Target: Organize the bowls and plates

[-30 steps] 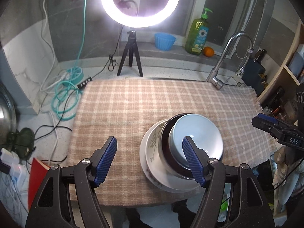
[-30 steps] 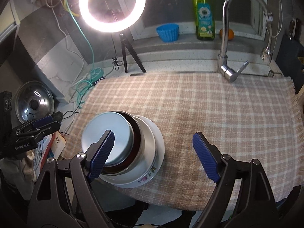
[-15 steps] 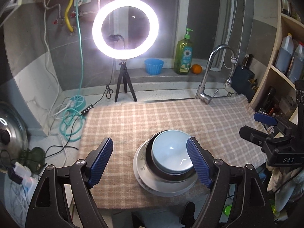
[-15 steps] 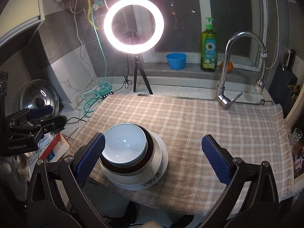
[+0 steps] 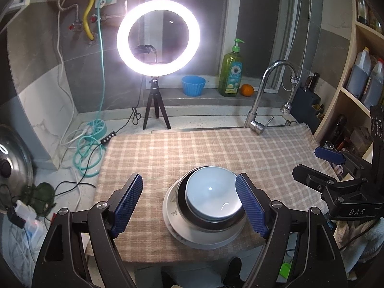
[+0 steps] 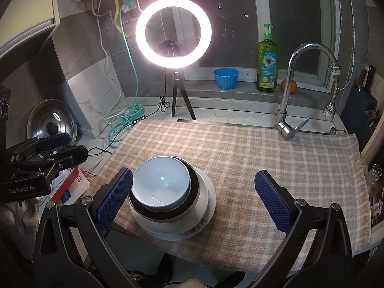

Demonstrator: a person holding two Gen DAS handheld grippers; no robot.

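Observation:
A pale blue bowl [image 5: 211, 196] sits nested in a dark-rimmed bowl [image 5: 189, 218], which rests on a white floral plate [image 5: 175, 218] near the front edge of the checked cloth [image 5: 216, 151]. The same stack shows in the right wrist view: blue bowl [image 6: 161, 186], dark bowl [image 6: 192, 192], plate [image 6: 204, 213]. My left gripper [image 5: 189, 202] is open and empty, held above and in front of the stack. My right gripper [image 6: 193, 198] is open and empty, also above the cloth's front edge. Each gripper shows at the other view's side.
A ring light on a tripod [image 5: 157, 100] stands behind the cloth. A faucet [image 5: 261, 100] is at the back right. A blue cup [image 5: 193, 85], soap bottle [image 5: 231, 72] and orange [image 5: 247, 90] sit on the sill. Cables [image 5: 88, 144] and a pot lid [image 6: 51, 120] lie left.
Both grippers have pulled up and back from the stack, so the views now take in more of the counter and wall. The stack has not moved.

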